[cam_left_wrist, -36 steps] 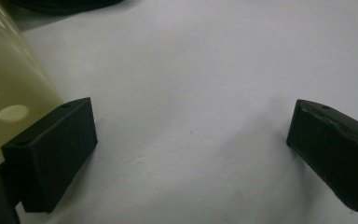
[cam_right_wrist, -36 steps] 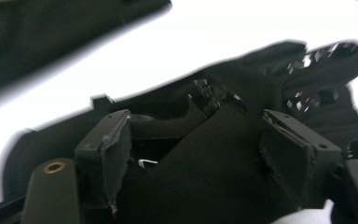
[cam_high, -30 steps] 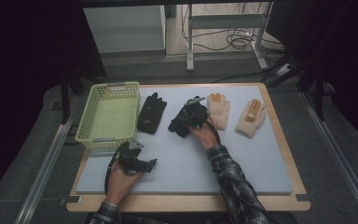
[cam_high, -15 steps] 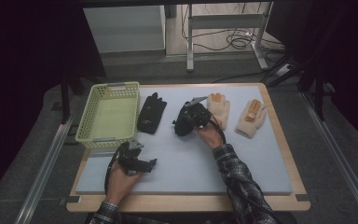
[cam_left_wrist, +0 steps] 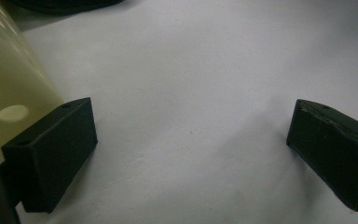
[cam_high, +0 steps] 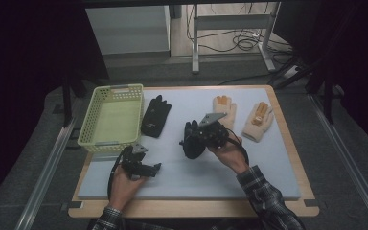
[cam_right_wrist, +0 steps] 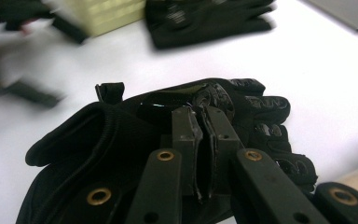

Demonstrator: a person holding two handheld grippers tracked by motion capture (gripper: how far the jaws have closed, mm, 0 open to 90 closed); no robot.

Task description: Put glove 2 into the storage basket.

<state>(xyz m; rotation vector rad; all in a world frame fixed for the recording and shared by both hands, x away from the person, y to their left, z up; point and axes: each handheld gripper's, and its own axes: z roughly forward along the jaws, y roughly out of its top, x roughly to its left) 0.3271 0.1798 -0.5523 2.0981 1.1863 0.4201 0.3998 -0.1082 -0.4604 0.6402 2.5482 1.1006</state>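
**Black glove pinched and lifted, basket next**

Nearest the person, the left gripper (cam_high: 146, 168) hovers low over the blue-grey table mat (cam_high: 268, 177), its jaws spread wide with nothing between them; in the left gripper view the basket's pale wall sits at about 9 o'clock of the left jaw. Toward 1 o'clock from it, the right gripper (cam_high: 199, 139) is clenched on a black glove (cam_high: 190, 142): in the right gripper view the two pads pinch a fold of the glove (cam_right_wrist: 121, 140), which bunches and hangs around them.

The step in hand looks like carrying this glove; the next move probably calls for swinging it toward 10 o'clock, over the rim of the yellow-green basket (cam_high: 111, 143), and releasing only once it hangs clear inside.

Farther off, a second black glove (cam_high: 155, 115) lies flat just right of the basket, and two tan gloves (cam_high: 224, 106) (cam_high: 258, 120) lie at 1 to 2 o'clock of the right gripper.

Against the earlier frames, the right gripper's jaws have just been closing on the glove, and glove and gripper now sit nearer the person, away from the tan pair. The left gripper is unmoved.
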